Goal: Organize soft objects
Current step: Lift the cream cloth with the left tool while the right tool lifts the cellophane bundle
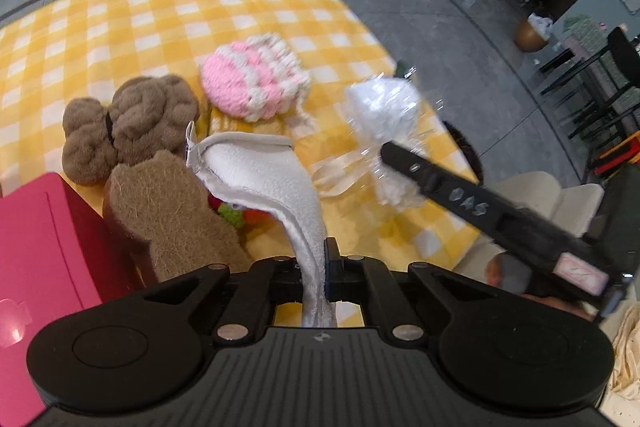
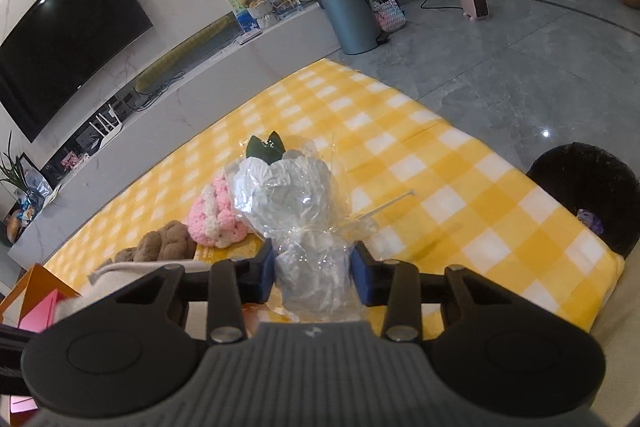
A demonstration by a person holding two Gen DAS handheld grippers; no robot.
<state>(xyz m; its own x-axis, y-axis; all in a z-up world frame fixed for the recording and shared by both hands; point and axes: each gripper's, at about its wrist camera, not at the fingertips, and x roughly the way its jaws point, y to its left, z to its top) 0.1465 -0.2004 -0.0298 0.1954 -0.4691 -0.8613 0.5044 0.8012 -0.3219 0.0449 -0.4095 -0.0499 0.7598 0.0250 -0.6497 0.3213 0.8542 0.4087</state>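
Right wrist: wrapped bundle (image 2: 296, 211) points away, clamped in right hand-held gripper (image 2: 314, 275).

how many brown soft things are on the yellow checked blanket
2: a fuzzy brown knotted plush lying left of the pink knit pouch, and a flat brown bear-shaped piece nearer the camera beside the pink box. More may be hidden behind the white cloth.

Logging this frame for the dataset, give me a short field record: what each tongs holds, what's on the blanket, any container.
left tongs: shut on white pouch, pinching its fabric edge
right tongs: shut on wrapped bundle, clear crinkly film around something white
surface: yellow checked blanket
on blanket: pink knit hat, brown plush
near left tongs: brown bear-shaped toy
container: pink box, at left edge, contents not visible
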